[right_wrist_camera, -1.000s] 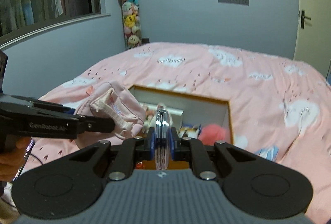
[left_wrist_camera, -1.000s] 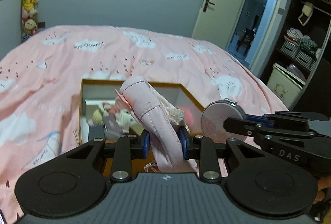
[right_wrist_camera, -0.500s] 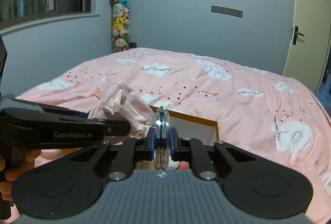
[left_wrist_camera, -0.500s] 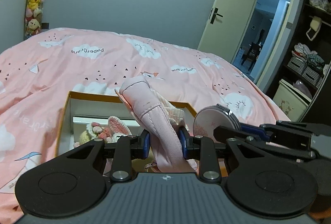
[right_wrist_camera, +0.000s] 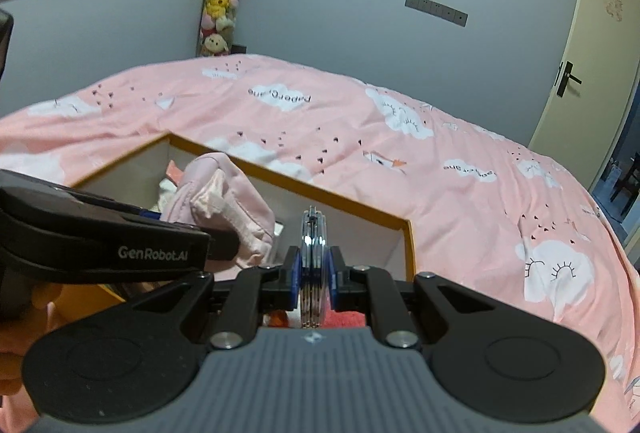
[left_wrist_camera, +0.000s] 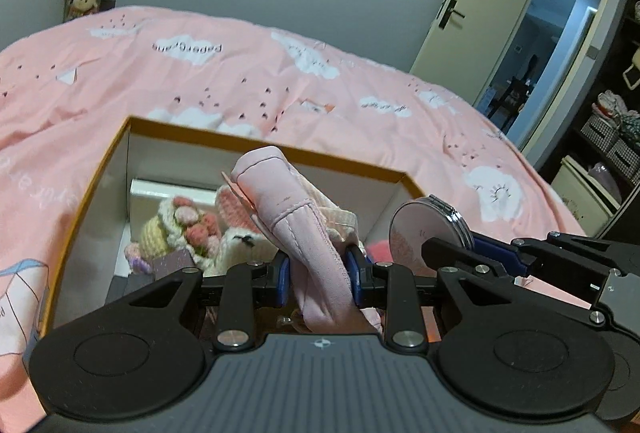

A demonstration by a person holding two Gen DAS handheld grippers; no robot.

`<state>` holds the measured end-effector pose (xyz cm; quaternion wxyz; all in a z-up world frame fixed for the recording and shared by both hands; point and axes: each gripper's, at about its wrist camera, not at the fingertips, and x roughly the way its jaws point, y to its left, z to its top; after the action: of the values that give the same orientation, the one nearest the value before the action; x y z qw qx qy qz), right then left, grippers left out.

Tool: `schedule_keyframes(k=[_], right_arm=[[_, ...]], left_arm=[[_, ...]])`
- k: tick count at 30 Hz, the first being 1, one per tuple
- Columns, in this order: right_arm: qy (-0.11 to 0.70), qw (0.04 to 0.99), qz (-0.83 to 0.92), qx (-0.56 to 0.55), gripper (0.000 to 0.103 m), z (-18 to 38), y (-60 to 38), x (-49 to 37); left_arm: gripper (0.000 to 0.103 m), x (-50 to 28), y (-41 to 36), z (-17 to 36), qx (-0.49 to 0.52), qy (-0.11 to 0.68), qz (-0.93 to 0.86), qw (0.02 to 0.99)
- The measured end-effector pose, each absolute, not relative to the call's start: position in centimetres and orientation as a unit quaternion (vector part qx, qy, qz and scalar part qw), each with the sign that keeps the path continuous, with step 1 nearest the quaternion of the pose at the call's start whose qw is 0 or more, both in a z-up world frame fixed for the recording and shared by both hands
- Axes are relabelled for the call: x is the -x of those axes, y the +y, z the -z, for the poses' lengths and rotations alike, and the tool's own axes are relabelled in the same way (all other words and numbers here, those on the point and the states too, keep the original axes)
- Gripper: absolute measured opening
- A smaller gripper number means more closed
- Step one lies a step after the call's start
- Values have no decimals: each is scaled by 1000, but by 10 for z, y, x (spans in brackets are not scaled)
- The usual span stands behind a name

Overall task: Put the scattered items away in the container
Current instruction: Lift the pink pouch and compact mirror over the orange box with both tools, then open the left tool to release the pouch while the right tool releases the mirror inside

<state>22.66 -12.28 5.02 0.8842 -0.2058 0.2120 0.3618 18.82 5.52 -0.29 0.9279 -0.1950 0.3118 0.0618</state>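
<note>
Pink fabric fills my left gripper (left_wrist_camera: 320,275): its blue pads are pressed tight on a soft pink pouch (left_wrist_camera: 296,217), which stands up between them over the open box (left_wrist_camera: 256,149). My right gripper (right_wrist_camera: 314,275) is clamped just as firmly on a round compact (right_wrist_camera: 314,257), held on edge so I see only its metal rim from my own camera; from the left wrist view its pale pink face (left_wrist_camera: 420,233) shows, hanging just beside the pouch, above the box's right part.

The box sits on the pink bedspread (left_wrist_camera: 360,85), orange-rimmed with white walls. Inside it already lie a crocheted bouquet (left_wrist_camera: 180,229), a white plush toy (left_wrist_camera: 240,245) and something fuzzy and red (right_wrist_camera: 344,319) under my right fingers, so I judge a good share of the tidying done.

What is left, as far as I can see: both things I carry need lowering and letting go inside the walls. I see no more loose items on the bedspread ahead, though whatever lies behind or beneath me is hidden.
</note>
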Motion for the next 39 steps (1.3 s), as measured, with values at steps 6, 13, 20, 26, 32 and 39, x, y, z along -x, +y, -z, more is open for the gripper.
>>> schedule_keyframes(k=[6,13,20,26,32,39], right_arm=[[216,879,-358,228,15,-36,-115,-230],[245,869,-366,223,15,-24,-113,-233],[258,870,-362,211,15,-21,-115,-237],[251,875,-355,211,15,-23,-116,-234],[231,873,-368,224,15,-27,-109,-223],[221,861,-381,255,15,-23,-97,-208]], left_arm=[[34,-191,58,8,199,324,-62,923],[43,-189,60,9,200,326,-64,922],[58,-182,61,6,207,310,-66,926],[62,-172,61,-3,197,294,-103,929],[60,-167,68,-2,192,319,-151,916],[60,-159,71,-3,198,315,-144,917]])
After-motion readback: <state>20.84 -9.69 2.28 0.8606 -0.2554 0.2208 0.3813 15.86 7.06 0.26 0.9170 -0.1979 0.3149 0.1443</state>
